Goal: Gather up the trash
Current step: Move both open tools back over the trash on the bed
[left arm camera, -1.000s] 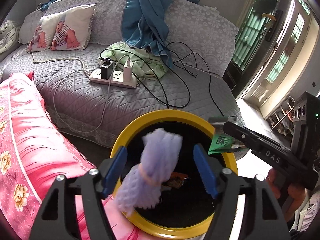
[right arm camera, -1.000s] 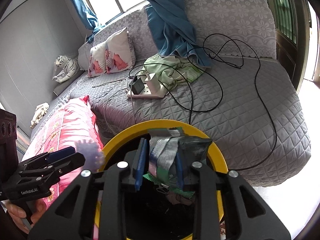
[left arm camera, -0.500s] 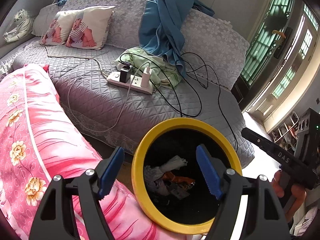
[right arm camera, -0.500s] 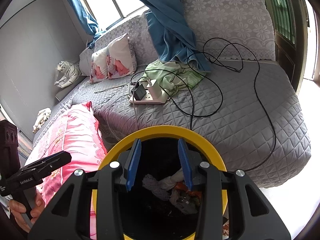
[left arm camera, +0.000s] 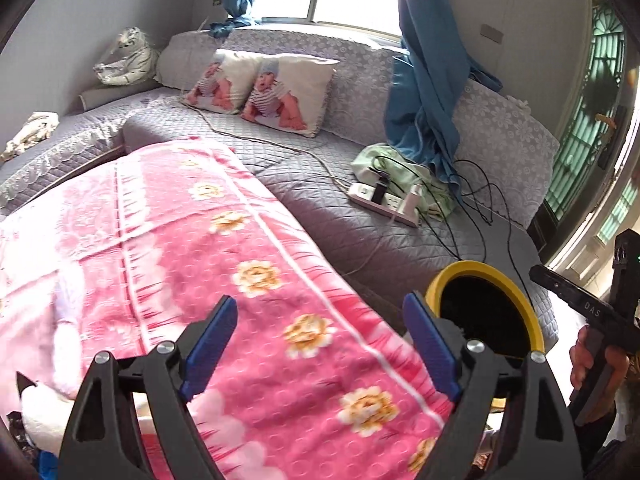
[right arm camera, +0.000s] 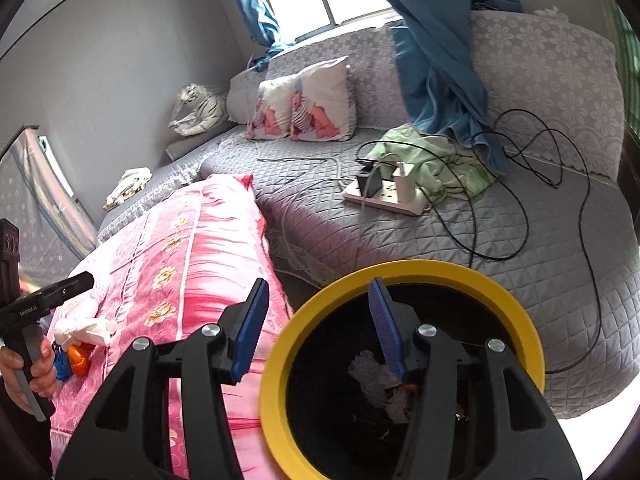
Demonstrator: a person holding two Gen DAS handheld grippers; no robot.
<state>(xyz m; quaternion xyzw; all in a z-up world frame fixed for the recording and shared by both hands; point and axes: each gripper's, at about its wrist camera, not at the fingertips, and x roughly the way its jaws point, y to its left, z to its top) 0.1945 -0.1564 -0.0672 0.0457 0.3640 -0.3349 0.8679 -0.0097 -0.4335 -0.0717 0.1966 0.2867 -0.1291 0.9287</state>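
Trash (right arm camera: 384, 384) lay inside the yellow-rimmed bin (right arm camera: 320, 300), below the right gripper (right arm camera: 318, 322), whose jaws gaped empty. The left gripper (left arm camera: 320, 344) hung wide open and empty over the pink floral blanket (left arm camera: 168, 248), the bin (left arm camera: 516, 280) beside its right jaw.

**Both grippers emptied, left one swung off the bin**

A second ago the left gripper (left arm camera: 320, 344) hung over the bin (left arm camera: 516, 280) with a purple wad dropping between its blue fingers; it now hangs wide open over the pink blanket (left arm camera: 224, 264). The right gripper (right arm camera: 318, 320) has let go of its wrapper, spread its fingers and straddles the yellow rim. Both scraps now lie among the trash (right arm camera: 380, 384) in the bin.
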